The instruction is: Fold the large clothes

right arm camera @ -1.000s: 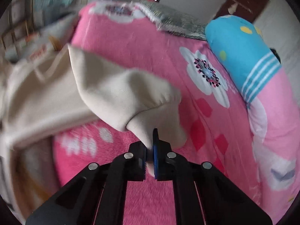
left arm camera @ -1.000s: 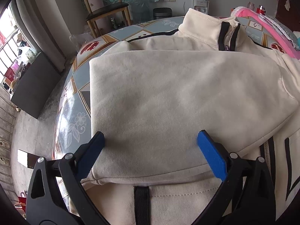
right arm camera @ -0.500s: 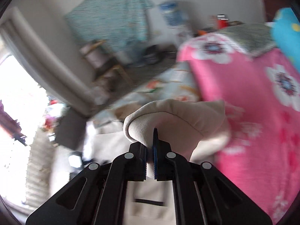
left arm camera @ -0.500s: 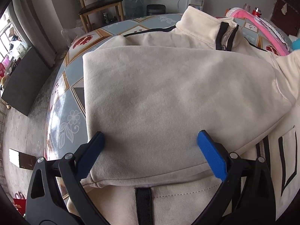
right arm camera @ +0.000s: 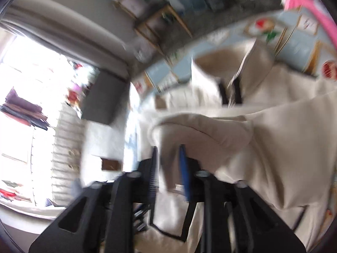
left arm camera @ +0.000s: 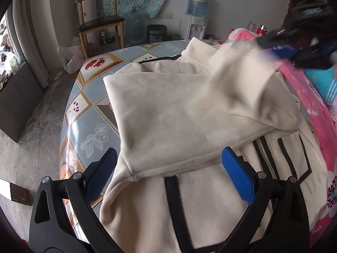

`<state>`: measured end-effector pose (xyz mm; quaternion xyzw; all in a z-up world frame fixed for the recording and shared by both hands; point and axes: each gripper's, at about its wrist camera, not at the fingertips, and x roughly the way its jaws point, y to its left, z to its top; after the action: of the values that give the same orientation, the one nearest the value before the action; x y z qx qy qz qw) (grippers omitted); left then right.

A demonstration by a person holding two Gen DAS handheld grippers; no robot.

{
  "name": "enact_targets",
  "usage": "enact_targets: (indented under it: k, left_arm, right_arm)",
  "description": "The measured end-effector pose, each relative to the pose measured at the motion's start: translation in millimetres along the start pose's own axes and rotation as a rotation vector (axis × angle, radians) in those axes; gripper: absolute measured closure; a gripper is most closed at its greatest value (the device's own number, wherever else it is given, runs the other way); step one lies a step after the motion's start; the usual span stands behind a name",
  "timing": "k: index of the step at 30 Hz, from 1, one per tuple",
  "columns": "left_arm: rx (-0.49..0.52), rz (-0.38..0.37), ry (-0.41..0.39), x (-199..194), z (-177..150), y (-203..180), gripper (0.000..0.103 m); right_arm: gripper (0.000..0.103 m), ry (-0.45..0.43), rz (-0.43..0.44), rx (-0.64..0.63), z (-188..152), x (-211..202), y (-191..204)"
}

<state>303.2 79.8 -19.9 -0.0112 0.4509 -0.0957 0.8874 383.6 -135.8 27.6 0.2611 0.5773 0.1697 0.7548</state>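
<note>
Two views examined. Left wrist view: the left hand-held gripper [left arm camera: 168,168] has its blue pads wide apart and holds nothing; its fingers straddle the lower hem of a folded panel of the cream jacket [left arm camera: 179,113]; the jacket lies spread on the table [left arm camera: 88,113], whose cloth is blue-grey with floral and fruit tiles; one sleeve [left arm camera: 238,80] is raised off the jacket at upper right, blurred, with its cuff end at the right hand-held gripper [left arm camera: 290,48]; black trim stripes show on the jacket body near the right pad; a pink floral bedspread [left arm camera: 322,126] lies just beside the jacket on the right; a wooden chair [left arm camera: 99,23] and a water dispenser [left arm camera: 197,21] stand well apart beyond the table

Right wrist view, heavily blurred: the right hand-held gripper [right arm camera: 168,168] has the cream cuff [right arm camera: 170,154] between its two pads; the pads stand slightly apart, and whether they press the cloth I cannot tell; the sleeve runs from the pads to the right; the jacket collar [right arm camera: 231,88] with its zip lies on the table beyond
</note>
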Motion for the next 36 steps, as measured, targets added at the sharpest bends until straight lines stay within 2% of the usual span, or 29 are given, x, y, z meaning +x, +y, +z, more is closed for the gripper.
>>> enact_targets:
  k: [2, 5, 8, 12, 14, 15, 18, 20, 21, 22, 23, 24, 27, 29, 31, 33, 36]
  left_arm:
    - [-0.003, -0.025, -0.011, -6.9, -3.0, 2.6, 0.008]
    - [-0.011, -0.072, -0.024, -13.0, -2.7, 4.4, 0.008]
    - [-0.019, -0.137, -0.031, -14.8, 1.6, 0.7, 0.01]
    - [-0.082, -0.256, 0.016, -2.4, 13.6, -5.6, 0.026]
    - [-0.145, -0.334, 0.057, 8.4, 18.1, -8.4, 0.029]
    - [-0.217, -0.384, 0.098, 20.6, 21.3, -8.5, 0.031]
    - [-0.366, -0.436, 0.166, 47.0, 22.6, -7.4, 0.04]
    - [-0.386, -0.412, 0.184, 59.2, 24.3, -11.8, 0.048]
    - [-0.384, -0.391, 0.195, 65.7, 25.2, -14.4, 0.059]
    - [-0.386, -0.375, 0.212, 71.6, 25.7, -16.1, 0.074]
    - [-0.391, -0.371, 0.233, 76.8, 25.9, -17.0, 0.083]
    - [-0.389, -0.378, 0.244, 78.7, 27.1, -16.8, 0.099]
    - [-0.298, -0.404, 0.202, 55.3, 41.0, -16.0, 0.099]
    - [-0.204, -0.413, 0.148, 22.1, 51.7, -10.0, 0.099]
    - [-0.145, -0.402, 0.14, 2.7, 56.4, -1.4, 0.099]
    - [-0.099, -0.354, 0.167, -7.1, 57.1, 15.3, 0.099]
    - [-0.085, -0.188, 0.246, 6.1, 48.7, 45.0, 0.096]
  right_arm:
    - [0.066, 0.002, 0.032, 0.007, -2.4, 9.0, -4.8]
    - [0.059, -0.057, 0.061, 0.002, -11.1, -10.2, -16.2]
    - [0.057, -0.125, 0.027, -0.034, -26.4, -36.3, -33.4]
    - [0.057, -0.17, -0.017, -0.004, -59.6, -63.2, -78.0]
    - [0.057, -0.197, -0.017, 0.028, -75.0, -71.7, -96.6]
    - [0.057, -0.214, -0.013, 0.048, -85.4, -76.1, -109.9]
    - [0.057, -0.241, -0.013, 0.095, -110.9, -75.1, -134.5]
    - [0.057, -0.247, -0.011, 0.114, -121.6, -72.3, -144.0]
    - [0.057, -0.246, -0.006, 0.127, -127.0, -70.5, -149.6]
    - [0.057, -0.243, 0.0, 0.135, -130.4, -68.1, -153.9]
    - [0.057, -0.241, 0.002, 0.135, -132.3, -68.0, -156.4]
    - [0.057, -0.239, -0.001, 0.137, -133.9, -67.6, -159.6]
    - [0.057, -0.25, -0.025, 0.12, -135.4, -72.2, -164.5]
    - [0.057, -0.262, -0.038, 0.102, -134.6, -79.4, -166.4]
    - [0.057, -0.271, -0.048, 0.079, -135.2, -85.3, -165.5]
    - [0.057, -0.269, -0.071, 0.053, -134.5, -86.8, -163.3]
    - [0.057, -0.252, -0.098, 0.02, -133.0, -82.3, -158.6]
